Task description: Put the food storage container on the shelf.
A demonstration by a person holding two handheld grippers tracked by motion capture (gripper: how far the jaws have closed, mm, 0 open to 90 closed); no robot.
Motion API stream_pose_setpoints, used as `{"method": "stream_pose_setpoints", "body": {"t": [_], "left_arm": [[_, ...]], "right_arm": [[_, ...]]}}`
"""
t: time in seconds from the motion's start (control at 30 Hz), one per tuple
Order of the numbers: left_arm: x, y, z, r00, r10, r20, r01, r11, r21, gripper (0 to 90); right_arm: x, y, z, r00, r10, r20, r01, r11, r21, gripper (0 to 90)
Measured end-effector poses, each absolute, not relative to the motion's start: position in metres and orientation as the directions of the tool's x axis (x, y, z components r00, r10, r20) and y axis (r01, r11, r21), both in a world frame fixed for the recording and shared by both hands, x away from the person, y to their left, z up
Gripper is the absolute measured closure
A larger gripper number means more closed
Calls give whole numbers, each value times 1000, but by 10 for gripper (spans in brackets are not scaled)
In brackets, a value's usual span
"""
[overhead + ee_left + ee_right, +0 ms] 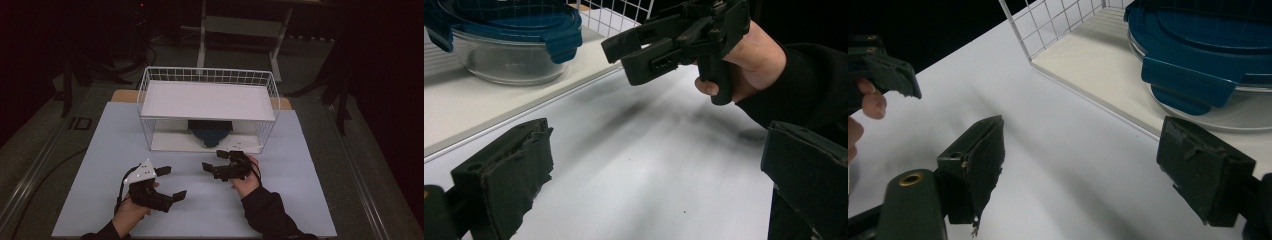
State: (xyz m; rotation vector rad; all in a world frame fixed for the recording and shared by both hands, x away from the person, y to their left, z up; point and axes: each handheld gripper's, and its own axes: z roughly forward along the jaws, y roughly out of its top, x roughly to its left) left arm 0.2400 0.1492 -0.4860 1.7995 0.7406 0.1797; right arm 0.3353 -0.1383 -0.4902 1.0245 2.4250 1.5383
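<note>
Hovering low over the near part of the worktop (200, 210), the left hand-held gripper (169, 182) has its jaws spread wide apart with nothing between them; in the left gripper view its two padded fingers (509, 175) frame bare white surface. A little farther in and to the right, the right hand-held gripper (214, 161) is likewise held apart and empty, its jaws pointing leftward across the worktop just short of the wire rack (207, 107). Neither touches anything.

Beyond them, on the rack's lower floor under its white shelf (207, 100), sits the container (210, 132): a clear round bowl with a blue snap-on lid (1208, 35), set near the front opening and roughly centred. From the right gripper view it lies just past the right jaw, close but apart.

By its look the bowl is probably glass, so likely heavy for its size, stiff, smooth-walled and breakable if knocked against the wire. The curved clear side would probably slip between the pads. A safer hold seems to be the lid's rim or one of its blue clip tabs (1188, 82), or both grippers on opposite sides, drawing it straight out with little headroom under the shelf.
</note>
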Motion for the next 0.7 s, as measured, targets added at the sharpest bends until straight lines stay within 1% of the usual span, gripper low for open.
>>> {"method": "stream_pose_setpoints", "body": {"t": [0.43, 0.47, 0.7], "left_arm": [[237, 149, -486, 796, 561, -226, 389, -188, 902, 4], [236, 149, -486, 797, 561, -224, 388, -189, 902, 3], [236, 149, -487, 798, 560, -224, 388, -192, 901, 3]], "right_arm": [[315, -160, -493, -773, 584, 246, 479, 285, 830, 184], [309, -167, -494, -769, 590, 245, 482, 286, 828, 183], [292, -181, -493, -767, 597, 236, 476, 282, 833, 181]]}}
